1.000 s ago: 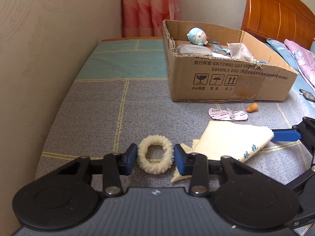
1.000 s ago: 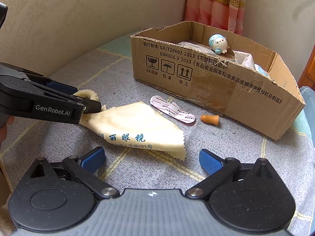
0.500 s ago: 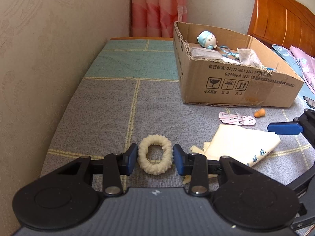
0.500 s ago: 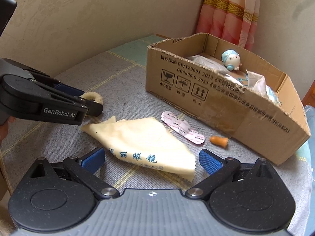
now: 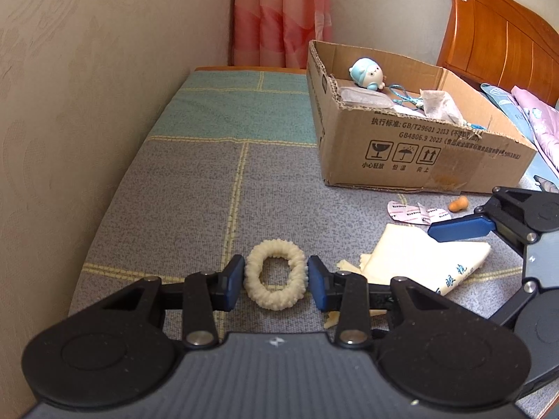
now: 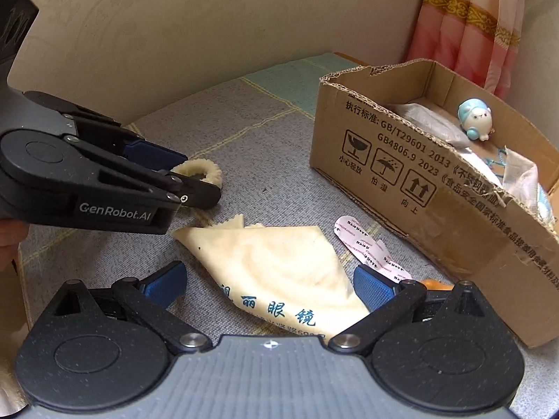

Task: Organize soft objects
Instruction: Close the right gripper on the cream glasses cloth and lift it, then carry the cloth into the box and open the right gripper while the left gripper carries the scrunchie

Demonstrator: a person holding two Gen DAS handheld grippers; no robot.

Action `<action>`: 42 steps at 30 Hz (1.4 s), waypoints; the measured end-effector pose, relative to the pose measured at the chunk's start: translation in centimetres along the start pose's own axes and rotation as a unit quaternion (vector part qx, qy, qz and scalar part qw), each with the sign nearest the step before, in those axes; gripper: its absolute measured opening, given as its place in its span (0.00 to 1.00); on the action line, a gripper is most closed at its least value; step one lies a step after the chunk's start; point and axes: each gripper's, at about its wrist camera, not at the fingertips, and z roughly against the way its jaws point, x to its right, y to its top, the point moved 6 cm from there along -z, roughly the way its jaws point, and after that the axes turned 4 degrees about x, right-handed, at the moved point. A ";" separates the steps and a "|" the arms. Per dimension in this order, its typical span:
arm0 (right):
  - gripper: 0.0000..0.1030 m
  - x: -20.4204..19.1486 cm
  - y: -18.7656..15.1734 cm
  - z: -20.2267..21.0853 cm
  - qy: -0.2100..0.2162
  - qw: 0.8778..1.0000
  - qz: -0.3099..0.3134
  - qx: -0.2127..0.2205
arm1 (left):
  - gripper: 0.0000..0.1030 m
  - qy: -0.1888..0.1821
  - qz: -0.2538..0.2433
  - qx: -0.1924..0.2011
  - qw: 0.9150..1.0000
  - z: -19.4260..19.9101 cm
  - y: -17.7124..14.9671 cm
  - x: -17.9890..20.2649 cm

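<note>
A cream fuzzy hair tie [image 5: 274, 277] sits between the pads of my left gripper [image 5: 274, 279], which is shut on it just above the grey bed cover; it also shows in the right wrist view [image 6: 204, 171]. A folded cream lens cloth [image 6: 279, 265] with blue writing lies on the cover, and my right gripper [image 6: 269, 286] is open with its fingers on either side of it. The cloth also shows in the left wrist view [image 5: 429, 265]. An open cardboard box [image 5: 419, 153] holding a small blue plush toy [image 5: 367, 73] stands beyond.
Pink-and-white plaster strips [image 6: 370, 248] and an orange earplug [image 5: 459, 204] lie in front of the box. A wall [image 5: 87, 104] runs along the left of the bed. A wooden headboard [image 5: 496, 35] and pink bedding are at the far right.
The left gripper has lifted and drawn back with the hair tie in it. The right gripper has moved forward so its open fingers straddle the lens cloth.
</note>
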 end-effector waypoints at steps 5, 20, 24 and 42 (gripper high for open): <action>0.98 -0.3 -0.1 0.2 0.007 1.000 0.009 0.001 | 0.38 0.002 0.001 0.000 1.000 0.0 0.0 0.0; 0.50 0.8 0.3 1.4 -0.024 1.000 -0.012 0.010 | 0.37 0.006 -0.009 0.000 1.000 -0.3 0.2 0.2; 0.35 0.8 0.2 2.0 -0.028 0.999 -0.015 0.011 | 0.37 0.002 -0.011 0.000 1.000 -0.2 0.2 0.2; 0.29 1.3 0.4 5.9 -0.046 0.998 -0.029 0.038 | 0.37 -0.027 -0.064 0.011 0.998 2.9 1.9 1.5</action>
